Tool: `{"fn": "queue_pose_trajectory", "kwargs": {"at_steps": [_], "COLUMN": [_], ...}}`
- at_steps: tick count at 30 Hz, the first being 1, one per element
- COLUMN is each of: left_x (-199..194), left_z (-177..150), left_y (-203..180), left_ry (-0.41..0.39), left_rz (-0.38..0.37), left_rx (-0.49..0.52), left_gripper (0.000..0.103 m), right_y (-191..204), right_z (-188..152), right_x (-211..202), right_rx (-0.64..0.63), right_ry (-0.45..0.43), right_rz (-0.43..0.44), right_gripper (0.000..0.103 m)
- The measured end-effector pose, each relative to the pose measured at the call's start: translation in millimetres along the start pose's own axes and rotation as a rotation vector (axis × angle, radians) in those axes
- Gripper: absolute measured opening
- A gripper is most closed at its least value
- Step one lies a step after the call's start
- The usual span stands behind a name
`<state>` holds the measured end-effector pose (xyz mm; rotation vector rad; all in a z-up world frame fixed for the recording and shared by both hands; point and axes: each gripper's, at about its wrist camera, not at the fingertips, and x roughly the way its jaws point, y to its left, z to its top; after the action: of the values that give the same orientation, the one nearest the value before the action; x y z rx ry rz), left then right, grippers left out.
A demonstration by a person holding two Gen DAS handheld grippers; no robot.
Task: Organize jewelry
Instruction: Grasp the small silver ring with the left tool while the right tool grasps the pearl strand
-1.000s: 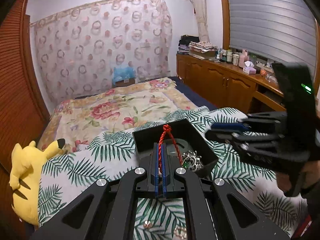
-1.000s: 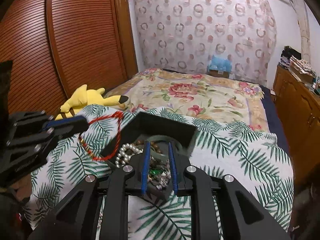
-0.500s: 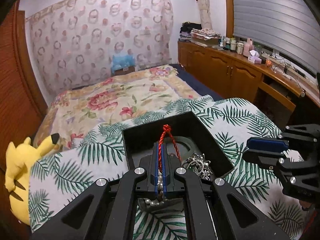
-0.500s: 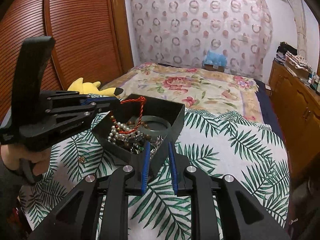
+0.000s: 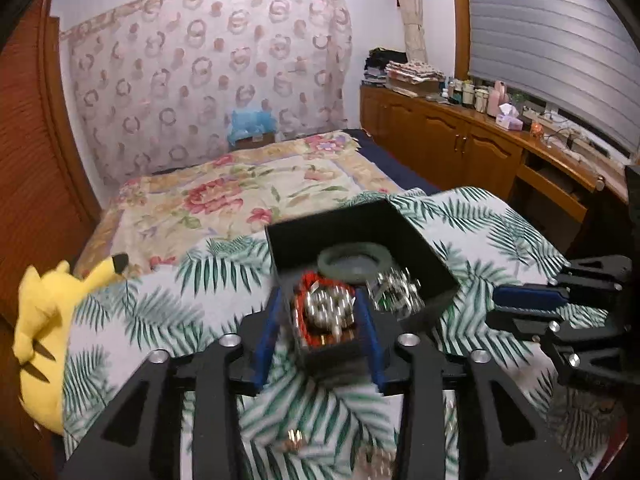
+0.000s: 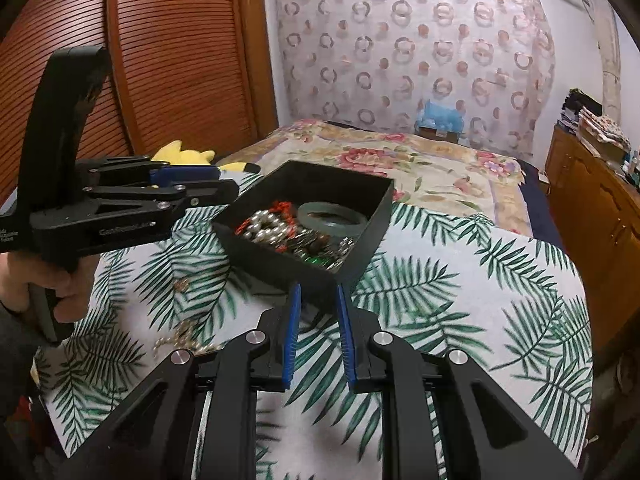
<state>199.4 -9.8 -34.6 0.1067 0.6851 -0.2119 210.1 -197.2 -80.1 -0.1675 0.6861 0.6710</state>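
Black jewelry box (image 6: 308,224) sits on the palm-leaf cloth (image 6: 460,304) over the bed, holding the red cord bracelet (image 5: 308,284), pearl beads (image 6: 264,230) and a green bangle (image 6: 332,216). Left gripper (image 5: 320,336) fingers spread apart above the box's near corner, empty. Right gripper (image 6: 318,332) fingers parted, empty, just short of the box.

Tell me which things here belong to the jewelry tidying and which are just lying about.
Belongs to the job:
- square black box
- red cord bracelet
- silver bead strand
- grey-green bangle
- loose pale bead chain on the leaf-print cloth

Just lying about:
- yellow plush toy
- pink tissue box
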Motion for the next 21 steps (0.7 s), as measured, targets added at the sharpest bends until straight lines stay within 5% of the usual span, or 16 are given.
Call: {"fn": "queue_pose_trajectory", "kwargs": {"at_steps": [5, 21], "left_x": [-12.4, -18.9], "left_z": [-25.4, -78.1], "left_y": [7.6, 48.3], "left_ry": [0.013, 0.109], "left_rz": [0.005, 0.013], "left_rx": [-0.011, -0.086], "left_gripper": [0.05, 0.05], "right_y": [16.4, 46.4], "right_z": [-10.0, -31.7], "right_x": [3.4, 35.5], "right_rx": [-0.037, -0.152], "right_ry": [0.027, 0.192], "right_rz": [0.012, 0.05], "right_gripper": [0.021, 0.02]}}
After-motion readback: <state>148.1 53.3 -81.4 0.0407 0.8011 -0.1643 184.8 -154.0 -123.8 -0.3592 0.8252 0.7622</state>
